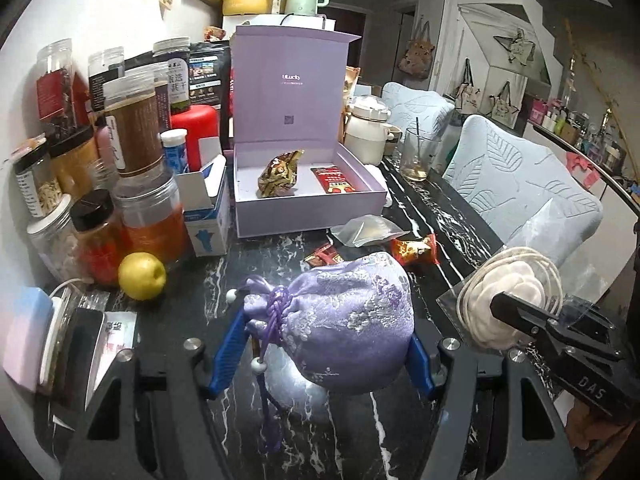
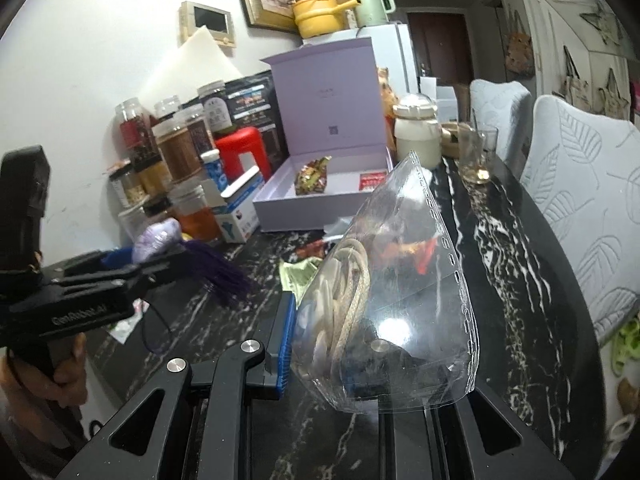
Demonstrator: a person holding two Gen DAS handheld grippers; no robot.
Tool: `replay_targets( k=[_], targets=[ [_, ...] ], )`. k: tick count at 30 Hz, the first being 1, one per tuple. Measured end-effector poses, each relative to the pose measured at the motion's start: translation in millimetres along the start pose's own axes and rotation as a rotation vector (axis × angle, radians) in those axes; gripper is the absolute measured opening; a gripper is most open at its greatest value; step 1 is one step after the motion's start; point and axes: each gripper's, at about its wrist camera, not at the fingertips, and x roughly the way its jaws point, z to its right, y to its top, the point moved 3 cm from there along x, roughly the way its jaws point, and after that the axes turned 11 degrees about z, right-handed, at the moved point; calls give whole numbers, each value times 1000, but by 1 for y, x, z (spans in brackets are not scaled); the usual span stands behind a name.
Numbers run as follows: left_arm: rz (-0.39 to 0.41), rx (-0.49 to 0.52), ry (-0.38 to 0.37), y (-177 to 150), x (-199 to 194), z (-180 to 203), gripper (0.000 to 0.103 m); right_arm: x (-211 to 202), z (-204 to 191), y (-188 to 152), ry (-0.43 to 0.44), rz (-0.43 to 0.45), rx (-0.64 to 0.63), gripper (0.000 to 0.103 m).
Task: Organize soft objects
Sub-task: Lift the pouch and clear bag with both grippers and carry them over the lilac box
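Left wrist view: left tongs (image 1: 320, 344) squeeze the soft purple pouch (image 1: 352, 320) above the counter (image 1: 192, 276); grip its body. Right tongs (image 2: 320, 344), shut, pinch a slippery clear bag (image 2: 400, 280) of rope.

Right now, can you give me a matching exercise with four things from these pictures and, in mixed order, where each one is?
Things:
1. purple drawstring pouch
2. clear bag with white cord
3. yellow apple
4. gold-brown snack pack

Places:
A. inside the open lilac box
B. held in the right claw
C. on the dark marble table, beside the jars
D. held in the left claw

Pairs: 1-D, 2-B, 3-C, 4-A
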Motion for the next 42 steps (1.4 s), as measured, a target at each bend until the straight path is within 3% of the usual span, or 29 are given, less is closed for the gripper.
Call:
replay_targets(
  k=[9,18,29,42],
  targets=[
    [29,34,-49,21,5,2,68,-1,-9,15,9,8,-17,20],
    [83,41,-40,51,8,-3,68,14,-15,38,52,16,-54,20],
    [188,58,-22,106,19,-2,68,30,-11,85,82,72,-93,20],
    [246,56,-31,158,68,-2,68,73,6,145,95,163,-130,20]
  ],
)
